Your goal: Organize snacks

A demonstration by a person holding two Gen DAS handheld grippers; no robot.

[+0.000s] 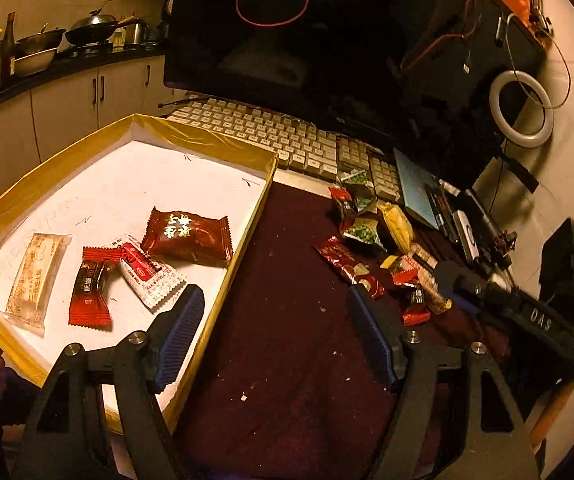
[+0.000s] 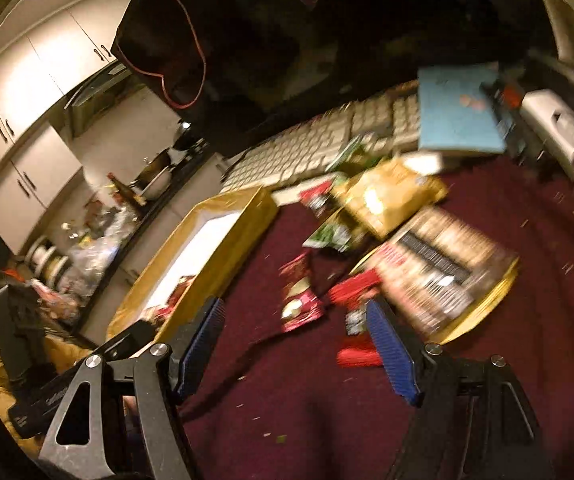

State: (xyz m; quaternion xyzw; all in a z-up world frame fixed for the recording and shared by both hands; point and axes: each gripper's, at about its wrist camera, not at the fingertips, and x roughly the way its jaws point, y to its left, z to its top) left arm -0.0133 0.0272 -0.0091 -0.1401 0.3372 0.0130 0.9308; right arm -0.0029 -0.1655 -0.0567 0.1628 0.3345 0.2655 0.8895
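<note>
A shallow box with gold-taped walls (image 1: 223,148) holds several snack packets: a pale one (image 1: 35,276), a red one (image 1: 89,292), a white-and-red one (image 1: 147,276) and a dark red one (image 1: 189,236). My left gripper (image 1: 275,320) is open and empty, over the box's right wall and the maroon cloth (image 1: 287,280). A heap of loose snacks (image 1: 367,232) lies on the cloth to the right. My right gripper (image 2: 295,320) is open and empty above the cloth, close to a red packet (image 2: 353,292) and a pink packet (image 2: 299,296). The right wrist view is blurred.
A white keyboard (image 1: 271,136) and a dark monitor (image 1: 327,40) stand behind the cloth. A blue booklet (image 1: 415,188), a ring light (image 1: 521,108) and gadgets lie at the right. A kitchen counter with pans (image 1: 87,32) is at the back left.
</note>
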